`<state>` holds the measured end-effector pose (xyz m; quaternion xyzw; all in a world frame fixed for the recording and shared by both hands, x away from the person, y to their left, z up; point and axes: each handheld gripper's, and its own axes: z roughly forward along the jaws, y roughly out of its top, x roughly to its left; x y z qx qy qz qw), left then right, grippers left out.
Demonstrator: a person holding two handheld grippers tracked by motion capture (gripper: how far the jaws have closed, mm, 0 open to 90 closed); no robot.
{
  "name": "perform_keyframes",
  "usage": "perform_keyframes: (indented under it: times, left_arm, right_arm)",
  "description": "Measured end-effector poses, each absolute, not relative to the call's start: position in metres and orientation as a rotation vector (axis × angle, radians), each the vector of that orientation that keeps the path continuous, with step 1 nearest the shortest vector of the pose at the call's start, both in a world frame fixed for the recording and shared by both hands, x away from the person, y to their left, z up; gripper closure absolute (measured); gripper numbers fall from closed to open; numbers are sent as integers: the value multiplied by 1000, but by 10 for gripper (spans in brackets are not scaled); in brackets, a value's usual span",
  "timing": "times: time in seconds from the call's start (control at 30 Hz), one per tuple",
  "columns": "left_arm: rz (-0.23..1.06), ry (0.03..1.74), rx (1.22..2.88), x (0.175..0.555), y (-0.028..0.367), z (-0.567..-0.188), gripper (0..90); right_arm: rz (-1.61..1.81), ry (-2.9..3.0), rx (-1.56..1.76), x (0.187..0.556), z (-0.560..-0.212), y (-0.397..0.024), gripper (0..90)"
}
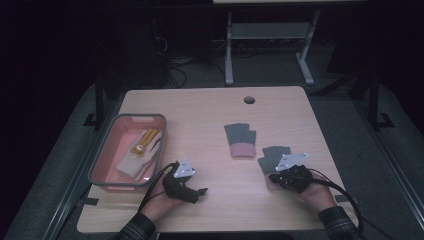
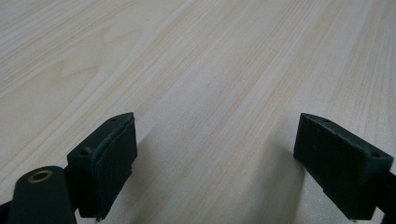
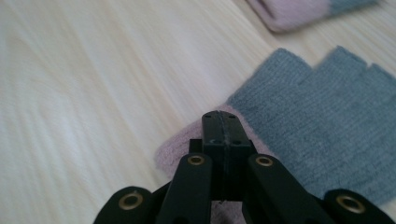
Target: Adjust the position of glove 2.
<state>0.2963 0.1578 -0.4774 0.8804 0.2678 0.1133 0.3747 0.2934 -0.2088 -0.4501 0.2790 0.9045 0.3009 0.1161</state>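
Two grey fingerless gloves with pink cuffs lie on the wooden table [image 1: 210,110]. One glove [image 1: 240,140] is near the middle; its cuff [image 3: 294,11] shows at the top of the right gripper view. The other glove [image 1: 274,157] lies right of it, under my right gripper [image 1: 274,175]. In the right gripper view, the right gripper [image 3: 222,116] is shut, its tips right over that glove's pink cuff [image 3: 182,147]; no fabric shows between the jaws. My left gripper [image 1: 201,191] is open low over bare wood, and the left gripper view shows nothing in the wide gap of the left gripper [image 2: 215,140].
A grey-rimmed pink bin [image 1: 102,160] stands at the table's left side and holds a white glove with yellow fingers [image 1: 140,152]. A round cable hole [image 1: 249,99] sits near the far edge. Beyond the table stand a metal frame [image 1: 270,30] and a dark floor.
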Motion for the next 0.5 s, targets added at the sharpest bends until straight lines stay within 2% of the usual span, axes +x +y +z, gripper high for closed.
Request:
perform_keyframes:
  times: [0.27,0.5]
  left_arm:
    - [291,685,2253,296,158,-477,127]
    - [291,685,2253,296,158,-477,127]
  right_arm:
    - [901,2684,734,288,-449,-189,900]
    - [937,2607,812,291,-440,-215,900]
